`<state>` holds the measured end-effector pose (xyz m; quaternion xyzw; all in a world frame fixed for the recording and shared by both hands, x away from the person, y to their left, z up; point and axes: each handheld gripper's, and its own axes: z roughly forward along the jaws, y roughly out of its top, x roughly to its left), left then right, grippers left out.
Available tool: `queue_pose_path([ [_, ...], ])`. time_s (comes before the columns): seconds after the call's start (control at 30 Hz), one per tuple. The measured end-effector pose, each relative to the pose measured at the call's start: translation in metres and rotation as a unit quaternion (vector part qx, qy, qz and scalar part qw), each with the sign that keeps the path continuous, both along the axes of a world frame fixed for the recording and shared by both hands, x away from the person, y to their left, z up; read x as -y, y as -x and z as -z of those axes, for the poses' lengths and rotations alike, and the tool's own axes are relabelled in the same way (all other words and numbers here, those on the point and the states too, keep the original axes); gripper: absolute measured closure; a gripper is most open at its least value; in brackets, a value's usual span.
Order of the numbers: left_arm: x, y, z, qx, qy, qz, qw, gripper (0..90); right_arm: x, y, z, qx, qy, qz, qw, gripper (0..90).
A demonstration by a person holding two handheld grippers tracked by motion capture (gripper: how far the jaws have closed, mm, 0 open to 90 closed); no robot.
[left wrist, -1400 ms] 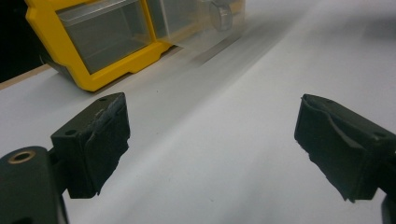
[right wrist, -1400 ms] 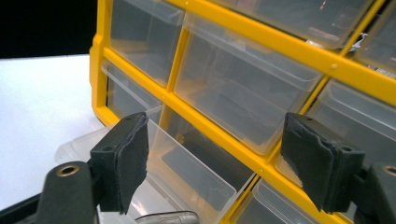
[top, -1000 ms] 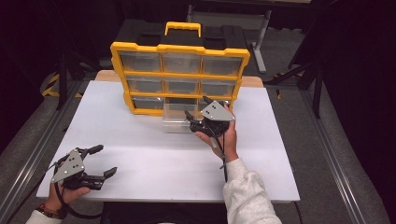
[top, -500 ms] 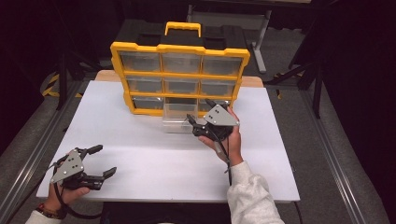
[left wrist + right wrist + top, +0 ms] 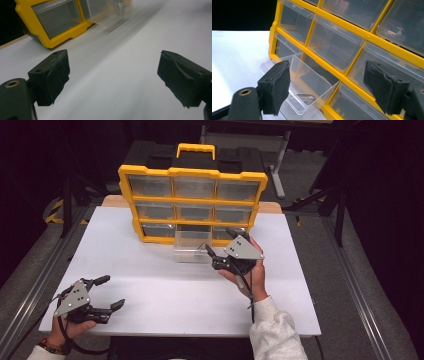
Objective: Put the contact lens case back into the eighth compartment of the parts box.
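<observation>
Your worktop (image 5: 165,285) is brightly lit from above against dark surroundings; the high view's soft, and the left gripper view smears into streaky glare.

Right tool (image 5: 220,243) farther from drawer (image 5: 192,251)

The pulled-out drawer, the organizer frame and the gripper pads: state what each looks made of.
Pulled-out drawer: clear, glossy plastic by the look; the cabinet shows through its walls.
Organizer frame: opaque yellow moulded plastic, probably, with a smooth, slight sheen.
Right gripper pads: matte black, rubber or foam-like; rough, frayed edges.
</observation>
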<state>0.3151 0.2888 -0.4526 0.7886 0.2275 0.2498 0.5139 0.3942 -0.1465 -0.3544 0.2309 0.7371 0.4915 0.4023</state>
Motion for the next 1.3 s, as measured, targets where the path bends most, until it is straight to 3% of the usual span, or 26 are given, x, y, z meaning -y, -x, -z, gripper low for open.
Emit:
queue_pose_path([
  [1.3,0.001,0.000,0.000,0.002,-0.001,0.003,1.0000,12.1,0.012,0.026,-0.003,0.009,0.030,-0.019,0.9993,22.0],
])
